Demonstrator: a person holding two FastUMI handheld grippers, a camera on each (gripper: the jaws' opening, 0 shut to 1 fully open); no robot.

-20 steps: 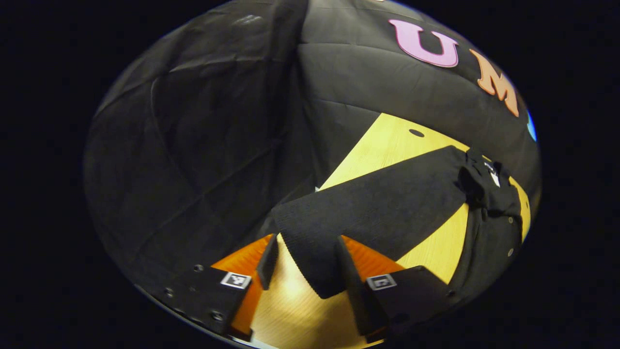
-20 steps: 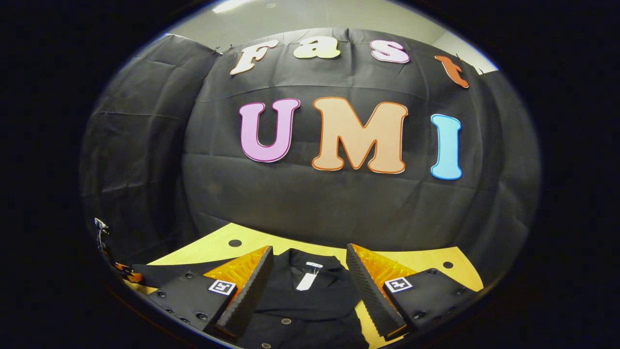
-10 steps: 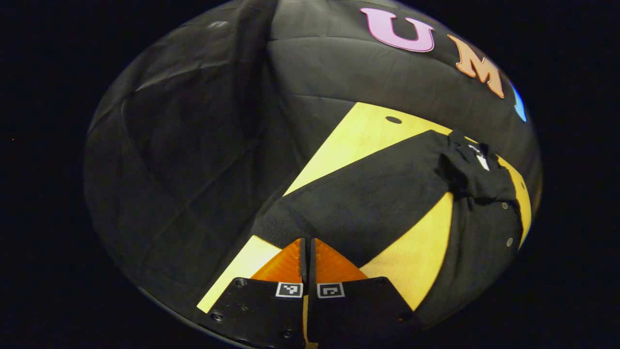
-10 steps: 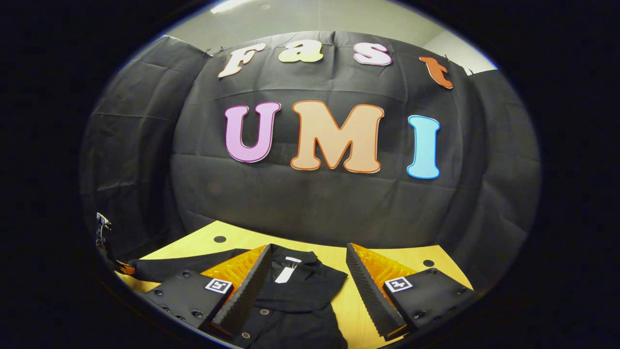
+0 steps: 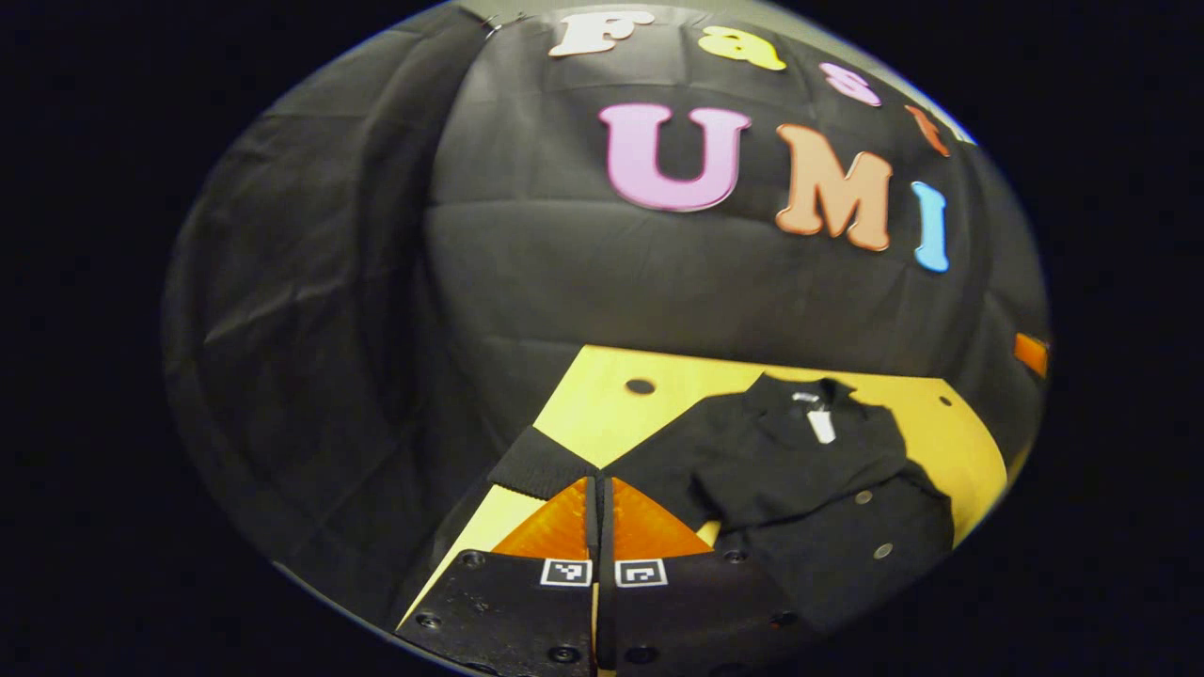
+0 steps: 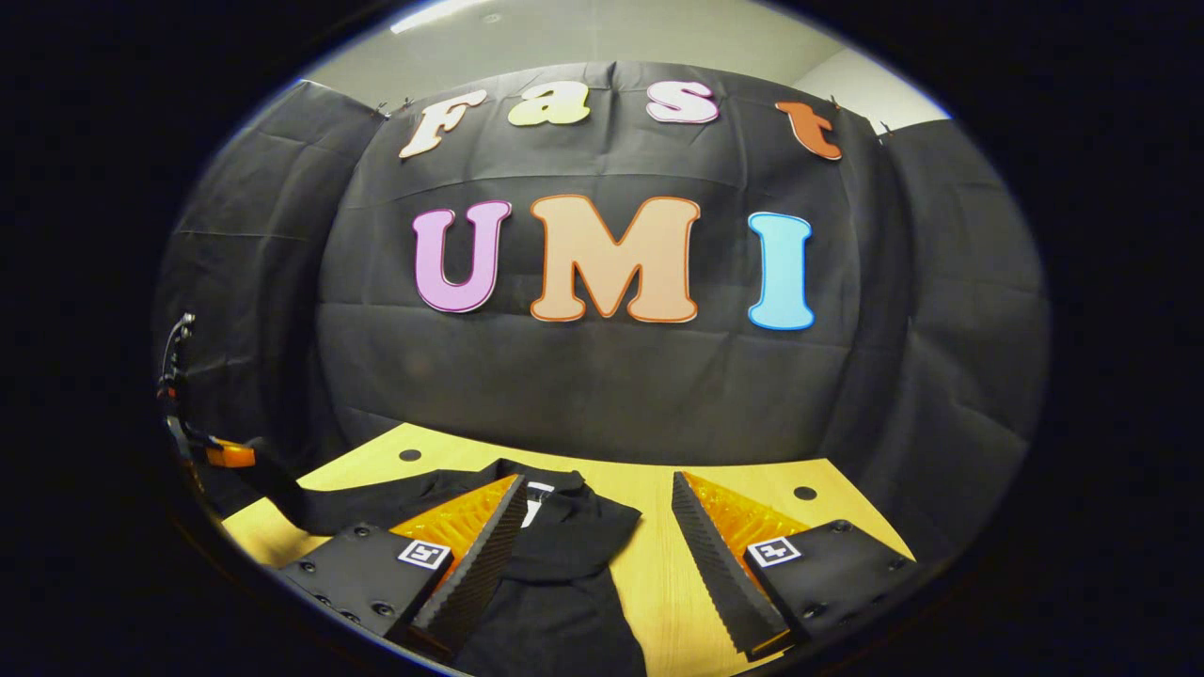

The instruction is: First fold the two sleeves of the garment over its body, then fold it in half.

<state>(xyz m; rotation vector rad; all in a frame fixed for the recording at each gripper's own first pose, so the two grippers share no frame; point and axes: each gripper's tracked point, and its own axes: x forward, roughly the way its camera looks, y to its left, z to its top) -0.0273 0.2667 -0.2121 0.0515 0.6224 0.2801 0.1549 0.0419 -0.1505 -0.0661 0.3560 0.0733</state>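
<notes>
A black button-up garment (image 5: 828, 489) lies on the yellow wooden table (image 5: 602, 404), collar and white label at the far end. My left gripper (image 5: 599, 483) is shut on the ribbed cuff of the garment's left sleeve (image 5: 543, 464), which is raised off the table. In the right gripper view, the garment's collar (image 6: 564, 527) lies by the left finger of my open right gripper (image 6: 598, 480), which holds nothing. There the sleeve (image 6: 376, 508) stretches left up to the left gripper (image 6: 230, 456).
The table (image 6: 658, 583) ends at the black cloth wall behind and to both sides. Small round holes (image 6: 804, 493) mark its far corners. Bare wood lies to the right of the garment.
My left gripper closed on the sleeve cuff, then lifted it and swung toward the garment's body. The right gripper stayed open and drifted slightly right.
</notes>
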